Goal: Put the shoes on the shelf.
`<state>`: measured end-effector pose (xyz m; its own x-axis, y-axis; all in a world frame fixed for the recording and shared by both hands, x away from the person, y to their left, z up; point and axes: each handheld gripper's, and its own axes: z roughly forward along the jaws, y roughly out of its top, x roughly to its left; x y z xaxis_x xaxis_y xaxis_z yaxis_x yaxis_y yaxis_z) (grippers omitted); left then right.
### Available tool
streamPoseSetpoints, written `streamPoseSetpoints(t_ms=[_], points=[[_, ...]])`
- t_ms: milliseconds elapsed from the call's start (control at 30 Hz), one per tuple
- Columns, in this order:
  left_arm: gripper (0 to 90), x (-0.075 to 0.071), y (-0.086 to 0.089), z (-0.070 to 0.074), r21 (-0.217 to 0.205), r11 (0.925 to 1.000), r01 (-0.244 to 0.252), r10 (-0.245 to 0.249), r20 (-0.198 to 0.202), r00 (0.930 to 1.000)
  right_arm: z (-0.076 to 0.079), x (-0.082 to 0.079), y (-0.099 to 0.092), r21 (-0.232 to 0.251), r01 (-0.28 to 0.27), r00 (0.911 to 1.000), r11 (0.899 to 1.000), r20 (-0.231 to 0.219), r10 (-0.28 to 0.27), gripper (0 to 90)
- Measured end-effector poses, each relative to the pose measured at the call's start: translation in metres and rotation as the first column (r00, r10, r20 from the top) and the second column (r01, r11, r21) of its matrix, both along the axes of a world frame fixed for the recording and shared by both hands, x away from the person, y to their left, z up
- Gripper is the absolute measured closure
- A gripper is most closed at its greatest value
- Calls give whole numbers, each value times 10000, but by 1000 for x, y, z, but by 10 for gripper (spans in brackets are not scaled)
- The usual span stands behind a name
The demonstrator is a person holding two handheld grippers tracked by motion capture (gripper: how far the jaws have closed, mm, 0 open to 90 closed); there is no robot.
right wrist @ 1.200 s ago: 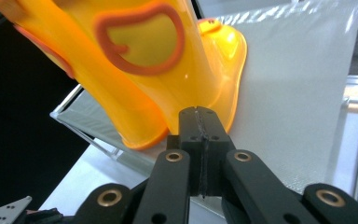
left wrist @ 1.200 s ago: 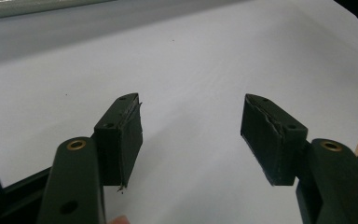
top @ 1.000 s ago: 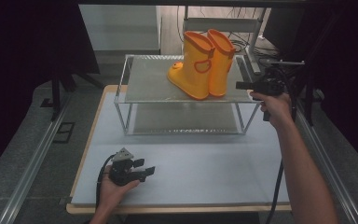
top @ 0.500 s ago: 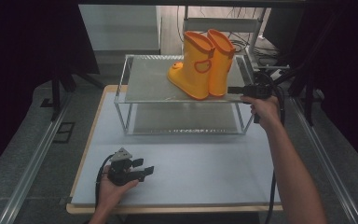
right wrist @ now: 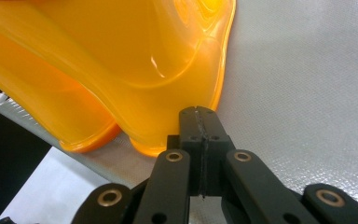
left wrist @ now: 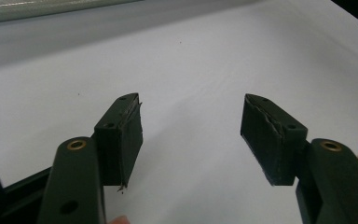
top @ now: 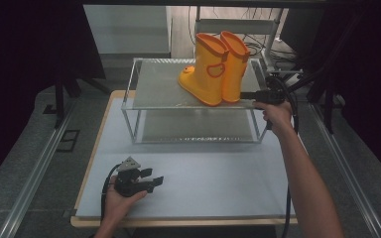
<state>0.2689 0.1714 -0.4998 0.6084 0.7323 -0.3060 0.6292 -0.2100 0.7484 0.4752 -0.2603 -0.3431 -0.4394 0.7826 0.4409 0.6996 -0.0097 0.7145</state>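
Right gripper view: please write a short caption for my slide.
Shut hand-held gripper with its tips at the heel of a yellow rain boot on the grey shelf top.

A lab or test rig is showing here, not a home. Dark curtains (top: 25,59) are hanging around a bench (top: 198,193) covered in plain white sheet, metal rails (top: 34,168) are running along both sides, and cables (top: 273,47) are trailing behind a bare 2-tier metal shelf (top: 154,94) standing on it as staged apparatus.
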Motion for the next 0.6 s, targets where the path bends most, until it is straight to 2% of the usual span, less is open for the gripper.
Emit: streamPoseSetpoints(t_ms=[167, 200, 600], points=[[385, 0, 0, 0, 7, 10000, -2, 2, -3, 10000, 0, -1, 2, -41, -45, 10000, 10000, 73, 45, 897], [385, 0, 1, 0, -13, 10000, -28, 28, -14, 10000, -1, -2, 1, 76, -24, 10000, 10000, 55, 24, 897], [385, 1, -1, -1, 26, 10000, 24, -24, -49, 10000, 0, -7, 5, 209, -131, 9998, 9997, 140, 128, 898]])
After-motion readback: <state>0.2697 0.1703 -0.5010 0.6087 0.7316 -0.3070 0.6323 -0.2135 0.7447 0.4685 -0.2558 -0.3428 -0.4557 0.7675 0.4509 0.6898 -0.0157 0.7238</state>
